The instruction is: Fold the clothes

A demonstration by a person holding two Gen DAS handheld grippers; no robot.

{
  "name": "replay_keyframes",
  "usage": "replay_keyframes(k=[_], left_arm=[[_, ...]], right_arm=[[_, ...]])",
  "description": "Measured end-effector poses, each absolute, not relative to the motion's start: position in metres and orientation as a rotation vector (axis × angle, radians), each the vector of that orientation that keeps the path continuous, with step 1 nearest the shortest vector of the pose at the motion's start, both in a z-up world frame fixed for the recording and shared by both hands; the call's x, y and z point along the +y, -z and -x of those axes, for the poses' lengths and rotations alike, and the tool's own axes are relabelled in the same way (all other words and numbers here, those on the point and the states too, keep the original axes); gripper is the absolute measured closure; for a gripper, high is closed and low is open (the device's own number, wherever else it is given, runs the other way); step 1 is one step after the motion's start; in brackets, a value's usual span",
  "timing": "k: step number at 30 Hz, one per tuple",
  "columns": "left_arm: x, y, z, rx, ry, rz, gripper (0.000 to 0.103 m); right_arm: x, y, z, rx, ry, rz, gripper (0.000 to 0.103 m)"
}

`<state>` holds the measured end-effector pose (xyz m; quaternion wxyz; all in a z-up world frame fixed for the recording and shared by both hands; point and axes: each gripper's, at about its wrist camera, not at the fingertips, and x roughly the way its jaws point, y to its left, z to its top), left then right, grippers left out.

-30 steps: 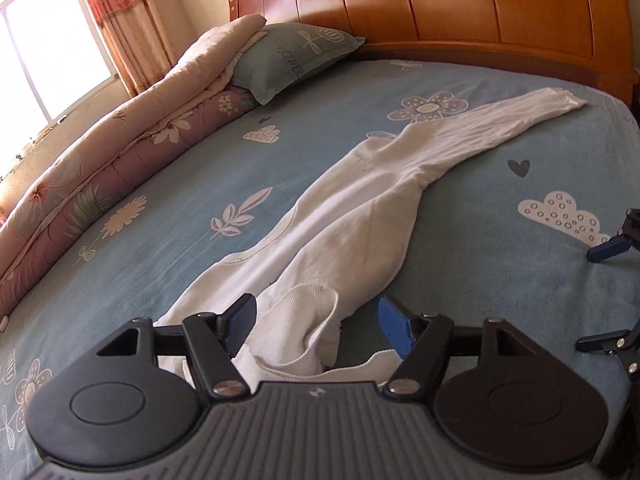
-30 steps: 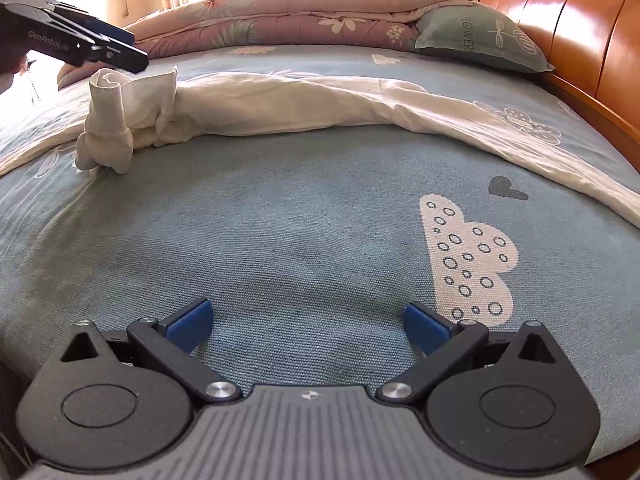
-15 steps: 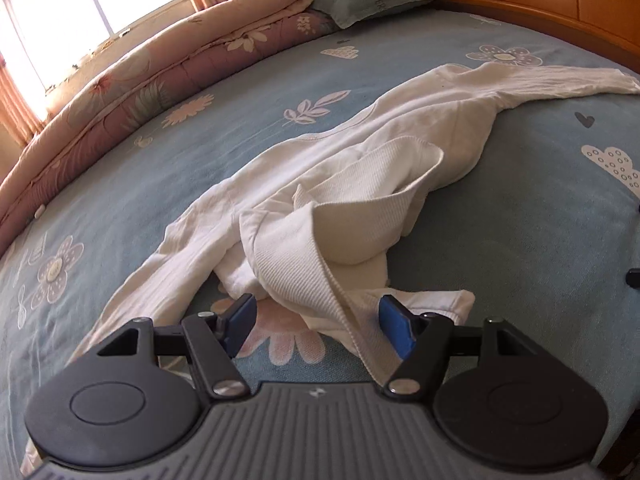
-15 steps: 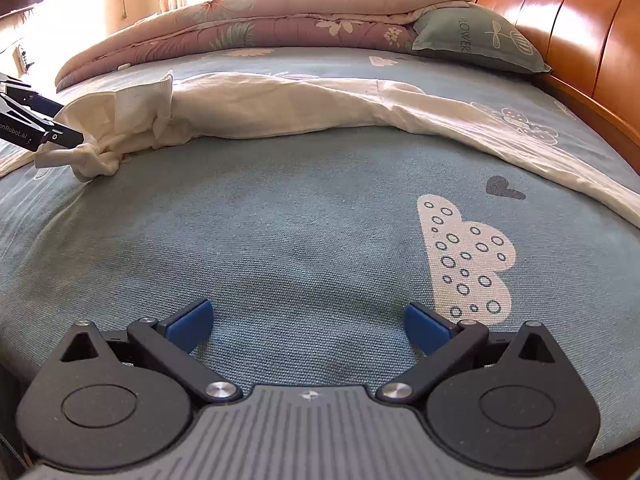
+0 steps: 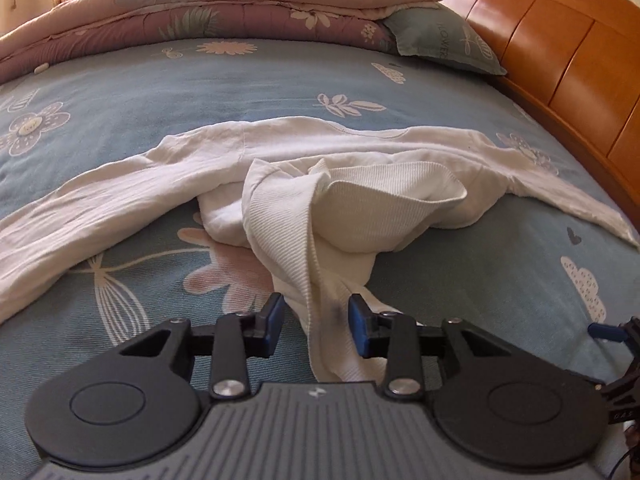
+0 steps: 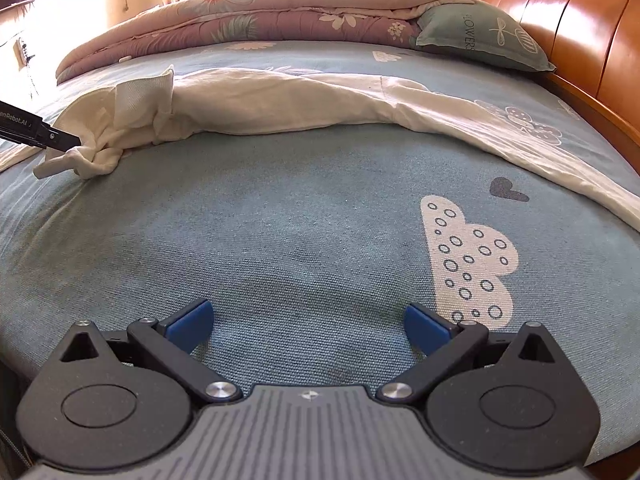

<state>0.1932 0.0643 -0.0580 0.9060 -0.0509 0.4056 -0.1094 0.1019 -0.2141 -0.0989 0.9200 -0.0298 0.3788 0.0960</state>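
White garment point(image 5: 360, 204) lies crumpled across the blue bedsheet point(image 5: 500, 288); long axis runs side to side, parallel to the quilt point(image 5: 224, 12) at the far edge, 1 sleeve trailing toward the headboard point(image 5: 560, 52). Ribbed hem hangs forward from the bunched middle. Left gripper point(image 5: 316, 320) sits at that hem: jaws closing, cloth strip between the 2 blue pads, small gap showing on each side, no clamp yet. Right gripper point(image 6: 308, 326): jaws apart, nothing between them, over bare sheet, well apart from the garment. Judgement: left is nearer; grab the hem, then spread along the long axis.
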Motion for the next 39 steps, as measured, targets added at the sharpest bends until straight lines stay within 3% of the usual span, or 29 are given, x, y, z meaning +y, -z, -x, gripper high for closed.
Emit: replay_keyframes(k=[3,6,9,20,31,39], left_arm=[[0.061,0.06,-0.198,0.86,0.213,0.117,0.068],[0.058,0.065,-0.195,0.893,0.199,0.055,0.088],[0.063,0.064,-0.183,0.882,0.179,-0.021,0.093],[0.084,0.085,-0.179,0.905,0.122,-0.054,0.093],[0.088,0.087,-0.177,0.881,0.138,-0.037,0.09],[0.09,0.089,-0.177,0.868,0.153,-0.032,0.089]], right_arm=[[-0.213,0.099,-0.102,0.774,-0.189,0.058,0.0],[-0.213,0.099,-0.101,0.779,-0.189,0.06,0.0],[-0.213,0.096,-0.103,0.795,-0.197,0.076,0.0],[-0.134,0.052,-0.139,0.537,-0.508,0.505,0.0],[-0.052,0.05,-0.226,0.472,-0.722,0.62,0.0],[-0.038,0.045,-0.178,0.41,-0.995,0.752,0.0]])
